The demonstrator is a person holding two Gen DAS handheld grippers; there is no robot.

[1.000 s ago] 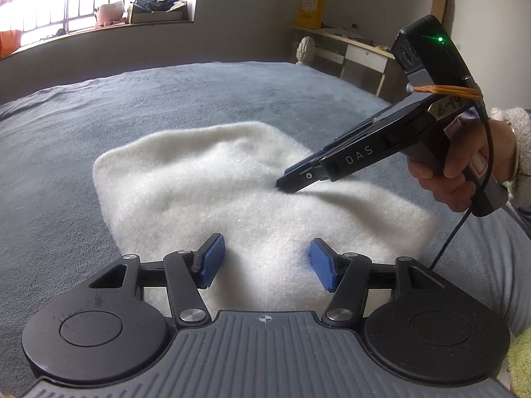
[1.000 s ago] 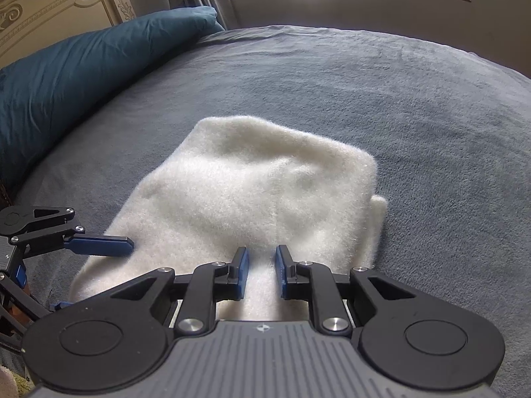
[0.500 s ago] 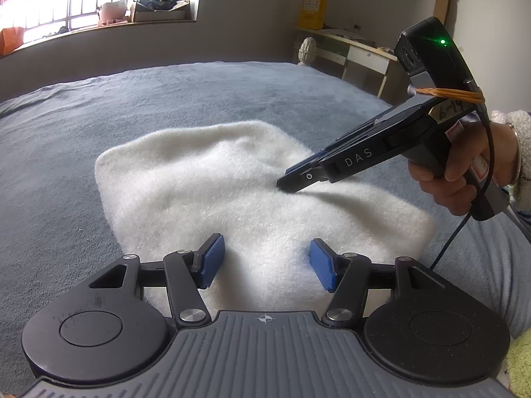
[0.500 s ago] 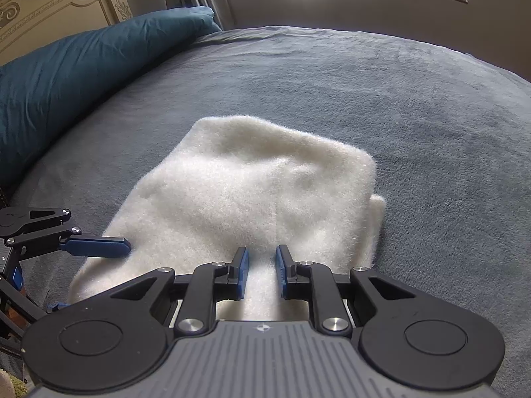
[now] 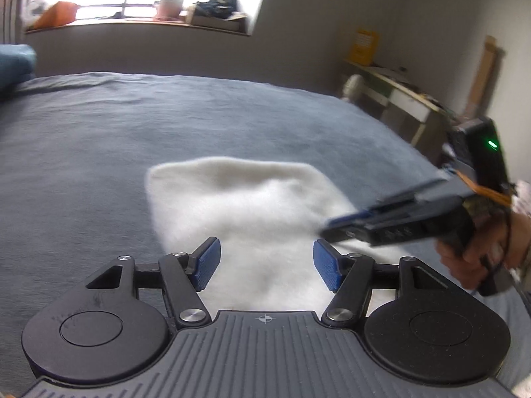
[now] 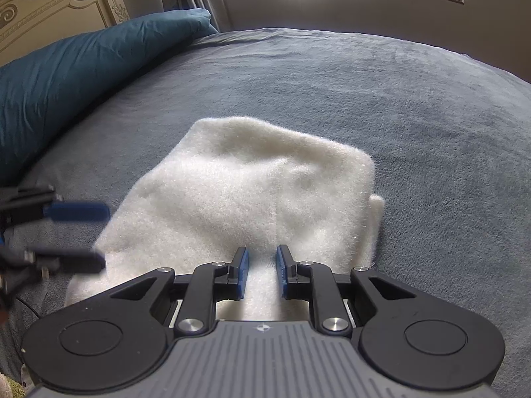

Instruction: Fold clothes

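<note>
A white fluffy garment [image 5: 252, 205] lies folded on the grey bedspread [image 5: 99, 149]. My left gripper [image 5: 265, 252] hovers over the garment's near edge; its jaws are opening, wide apart, with nothing between them. The right wrist view shows it blurred at the left edge [image 6: 96, 235], beside the garment [image 6: 252, 192]. My right gripper [image 6: 262, 258] points down at the garment's near part, its blue pads a narrow gap apart with only flat cloth showing below them. In the left wrist view its tip [image 5: 328, 230] rests at the garment's right side, held by a hand [image 5: 471, 252].
A dark teal pillow [image 6: 66, 76] lies along the left of the bed, in front of a cream headboard [image 6: 39, 10]. A pale desk [image 5: 398, 96] stands beyond the bed's right side. A cluttered window sill [image 5: 132, 23] runs along the far wall. Grey bedspread [image 6: 398, 99] surrounds the garment.
My left gripper has lifted, rolled and drawn back from the garment, and its jaws have widened. The right gripper and the garment have kept still.
</note>
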